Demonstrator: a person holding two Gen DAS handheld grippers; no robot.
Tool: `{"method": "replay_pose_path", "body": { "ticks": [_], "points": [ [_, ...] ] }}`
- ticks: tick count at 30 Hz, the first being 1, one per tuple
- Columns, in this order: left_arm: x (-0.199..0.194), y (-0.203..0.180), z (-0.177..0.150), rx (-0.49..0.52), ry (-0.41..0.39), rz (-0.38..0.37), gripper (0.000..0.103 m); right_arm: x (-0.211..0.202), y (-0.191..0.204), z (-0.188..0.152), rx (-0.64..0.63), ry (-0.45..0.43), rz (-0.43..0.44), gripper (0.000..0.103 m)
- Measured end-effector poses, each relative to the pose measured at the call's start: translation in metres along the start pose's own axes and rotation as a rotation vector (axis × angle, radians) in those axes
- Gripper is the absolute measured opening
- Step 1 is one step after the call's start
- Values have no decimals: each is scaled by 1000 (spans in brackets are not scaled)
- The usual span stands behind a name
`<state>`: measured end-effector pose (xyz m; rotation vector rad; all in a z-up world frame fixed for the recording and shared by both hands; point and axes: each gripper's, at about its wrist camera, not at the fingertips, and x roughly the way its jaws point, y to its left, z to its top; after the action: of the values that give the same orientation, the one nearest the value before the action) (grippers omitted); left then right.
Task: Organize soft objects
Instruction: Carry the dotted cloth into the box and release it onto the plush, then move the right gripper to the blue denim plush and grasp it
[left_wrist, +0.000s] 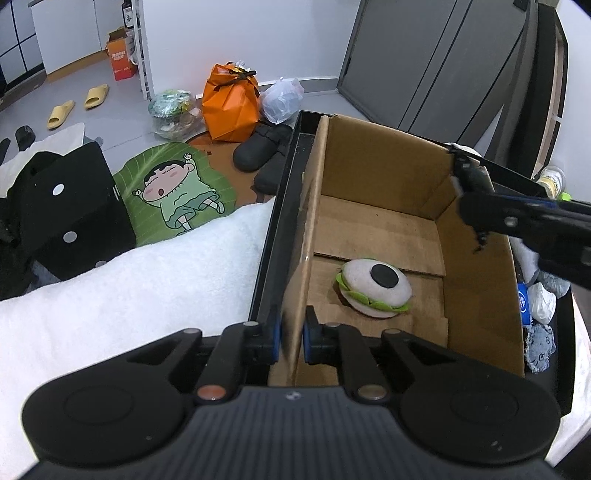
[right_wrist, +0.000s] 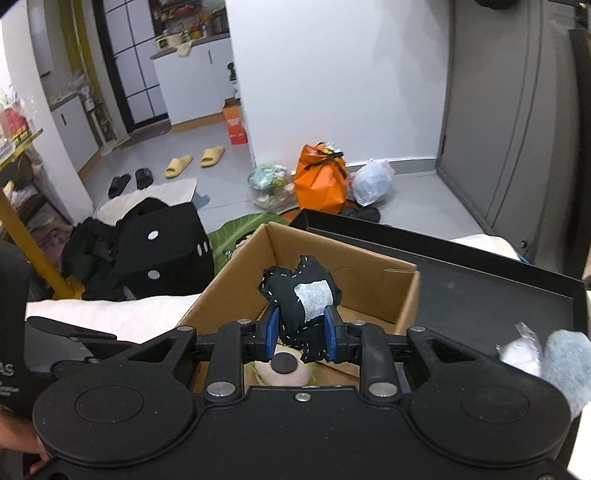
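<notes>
at the bottom centre of the left wrist view, the left gripper (left_wrist: 291, 338) pinches the brown cardboard box (left_wrist: 476, 280) wall; mid-frame inside lies a grey felt burger toy (left_wrist: 373, 288). low centre in the right view, the right gripper (right_wrist: 301, 338) clamps a black stitched fabric toy (right_wrist: 301, 295) over the box.

Only "AS" legible, in white letters on a black device (right_wrist: 11, 365) at the left edge of the right wrist view. White print on the orange carton (left_wrist: 120, 61) and the blue packet (left_wrist: 523, 302) too small to read.
</notes>
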<state>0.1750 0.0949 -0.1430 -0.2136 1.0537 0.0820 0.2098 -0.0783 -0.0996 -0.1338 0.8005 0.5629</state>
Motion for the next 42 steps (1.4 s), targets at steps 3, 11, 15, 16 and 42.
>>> {"method": "replay_pose_path", "body": {
  "ticks": [3,11,15,16,42],
  "points": [
    [0,1,0,-15,1,-7,11,8,6,2,-25,11,7,26],
    [1,8,1,-45,4,-26,11,19,13,5,-35,25,36,39],
    [2,9,3,-49,11,-34,12,19,7,0,-6,45,40,39],
    [1,9,4,-54,15,-46,12,17,5,-1,2,45,42,39],
    [-17,-25,8,42,3,-14,77,-51,-71,-58,191,3,-62,56]
  ]
}}
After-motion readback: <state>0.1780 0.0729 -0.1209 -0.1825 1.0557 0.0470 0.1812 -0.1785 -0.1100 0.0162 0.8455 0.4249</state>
